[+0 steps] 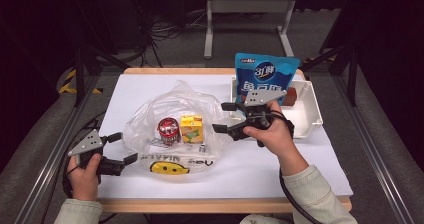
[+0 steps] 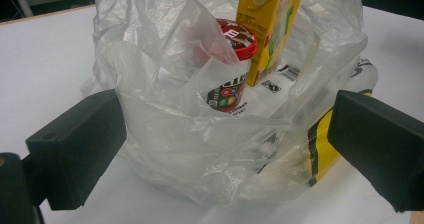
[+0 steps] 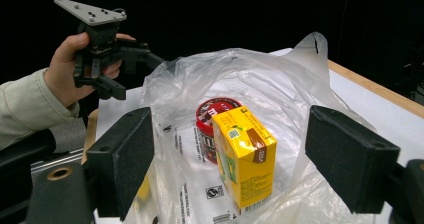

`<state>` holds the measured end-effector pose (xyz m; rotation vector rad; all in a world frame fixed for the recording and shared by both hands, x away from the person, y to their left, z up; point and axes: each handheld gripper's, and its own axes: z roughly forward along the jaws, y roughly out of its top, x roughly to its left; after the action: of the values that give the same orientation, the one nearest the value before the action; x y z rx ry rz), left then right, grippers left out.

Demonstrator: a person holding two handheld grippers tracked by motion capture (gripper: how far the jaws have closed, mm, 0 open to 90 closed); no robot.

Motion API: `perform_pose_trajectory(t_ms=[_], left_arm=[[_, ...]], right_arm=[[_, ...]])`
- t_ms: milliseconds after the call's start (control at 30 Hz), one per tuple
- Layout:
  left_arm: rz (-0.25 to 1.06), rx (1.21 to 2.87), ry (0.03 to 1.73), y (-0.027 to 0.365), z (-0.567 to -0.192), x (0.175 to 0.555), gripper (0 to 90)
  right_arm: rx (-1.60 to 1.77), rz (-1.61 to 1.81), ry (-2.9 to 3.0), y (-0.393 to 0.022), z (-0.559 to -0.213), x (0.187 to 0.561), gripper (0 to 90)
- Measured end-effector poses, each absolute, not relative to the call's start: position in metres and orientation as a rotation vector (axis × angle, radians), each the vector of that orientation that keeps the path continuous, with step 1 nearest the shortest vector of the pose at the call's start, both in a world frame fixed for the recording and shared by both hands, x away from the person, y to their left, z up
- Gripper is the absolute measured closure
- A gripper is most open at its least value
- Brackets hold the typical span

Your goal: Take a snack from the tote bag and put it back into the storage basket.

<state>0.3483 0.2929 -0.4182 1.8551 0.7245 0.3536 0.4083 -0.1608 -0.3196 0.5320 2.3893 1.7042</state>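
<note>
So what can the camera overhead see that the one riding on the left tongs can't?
High view alone: the blue snack bag standing in a white bin, the person's right hand with its open tongs, and the left tongs from outside.

Left gripper view alone: the bag's crumpled near wall up close.

Both: the clear plastic bag, the red-lidded cup and the yellow juice carton.

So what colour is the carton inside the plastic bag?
Yellow carton, clearest in the right gripper view.

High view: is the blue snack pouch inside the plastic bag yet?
No: the blue snack pouch stands in the white bin, apart from the plastic bag, which holds a yellow carton and a red-lidded cup.
</note>
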Motion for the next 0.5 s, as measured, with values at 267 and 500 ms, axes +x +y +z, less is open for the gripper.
perform_pose_trajectory(t_ms=[267, 500], left_arm=[[0.352, 1.858, 0.72, 0.293, -0.418, 0.349, 2.7], [0.353, 1.853, 0.724, 0.293, -0.418, 0.348, 2.7]], right_arm=[[0.515, 1.691, 2.4, -0.149, -0.331, 0.421, 23.2], [0.487, 1.671, 2.417, -0.133, -0.333, 0.424, 23.1]])
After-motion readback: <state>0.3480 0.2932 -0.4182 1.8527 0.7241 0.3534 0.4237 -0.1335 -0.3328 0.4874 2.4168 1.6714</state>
